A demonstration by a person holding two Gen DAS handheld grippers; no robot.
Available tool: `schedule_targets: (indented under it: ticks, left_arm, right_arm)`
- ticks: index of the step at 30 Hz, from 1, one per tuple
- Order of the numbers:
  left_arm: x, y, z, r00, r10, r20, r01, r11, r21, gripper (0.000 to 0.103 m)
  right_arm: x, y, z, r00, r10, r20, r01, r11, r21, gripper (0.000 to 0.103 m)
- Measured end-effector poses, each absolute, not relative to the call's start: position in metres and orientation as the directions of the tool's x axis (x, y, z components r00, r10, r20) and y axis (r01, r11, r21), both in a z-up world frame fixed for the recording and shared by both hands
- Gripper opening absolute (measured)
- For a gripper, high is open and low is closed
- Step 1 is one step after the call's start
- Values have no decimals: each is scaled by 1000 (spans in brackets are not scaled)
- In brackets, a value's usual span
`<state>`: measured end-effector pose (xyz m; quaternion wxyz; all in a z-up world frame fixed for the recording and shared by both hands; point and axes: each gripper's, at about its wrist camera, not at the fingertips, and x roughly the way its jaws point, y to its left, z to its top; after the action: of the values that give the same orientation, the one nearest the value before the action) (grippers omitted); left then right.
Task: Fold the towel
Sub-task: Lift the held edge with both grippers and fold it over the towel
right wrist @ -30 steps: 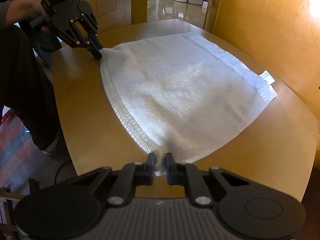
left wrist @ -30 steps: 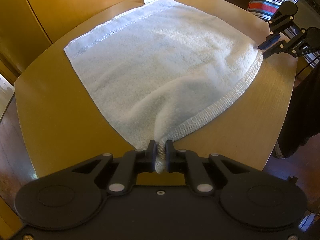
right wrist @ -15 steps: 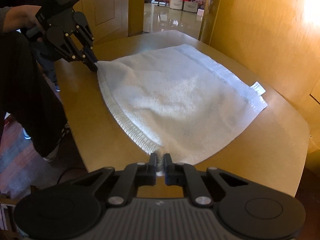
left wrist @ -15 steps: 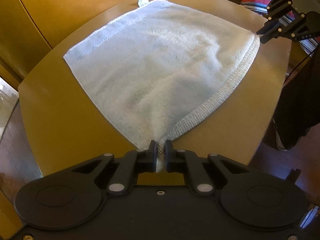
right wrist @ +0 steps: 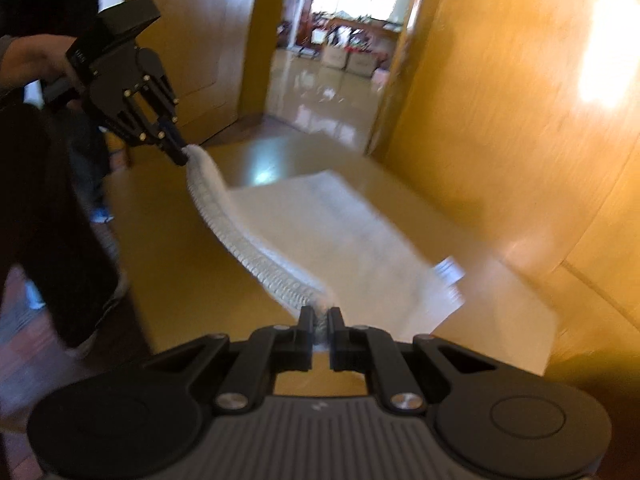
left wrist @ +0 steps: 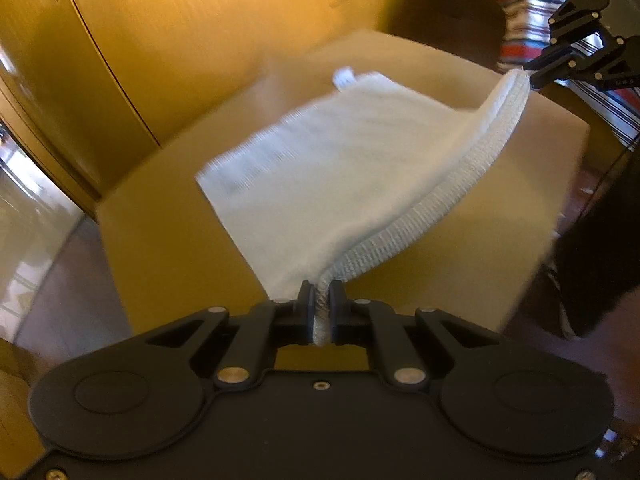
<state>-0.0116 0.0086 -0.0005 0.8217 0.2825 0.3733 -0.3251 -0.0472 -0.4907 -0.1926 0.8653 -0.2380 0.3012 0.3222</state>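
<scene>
Both tools (left wrist: 320,300) (right wrist: 319,320) pinch the ribbed-hemmed terry towel (left wrist: 340,168).

Wooden table (left wrist: 168,248); striped fabric (left wrist: 524,4) beyond; cardboard boxes (right wrist: 348,60) in doorway.

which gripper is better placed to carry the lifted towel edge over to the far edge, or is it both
Both, neither has the edge. The left gripper and right gripper are each shut on a near corner of the towel, with the hem raised off the table between them. The far edge with the tag still lies flat.
</scene>
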Motion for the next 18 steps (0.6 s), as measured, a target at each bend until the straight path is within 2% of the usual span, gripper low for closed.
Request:
schedule_targets:
  ticks: [8, 18]
  left_arm:
    - [78, -20, 14, 550, -308, -777, 710, 662, 241, 4]
    - [144, -45, -20, 468, -275, -840, 735, 649, 196, 4]
  right_arm:
    - [37, -504, -187, 675, 385, -630, -633, 741, -225, 7]
    - [103, -520, -211, 616, 376, -692, -631, 762, -148, 7]
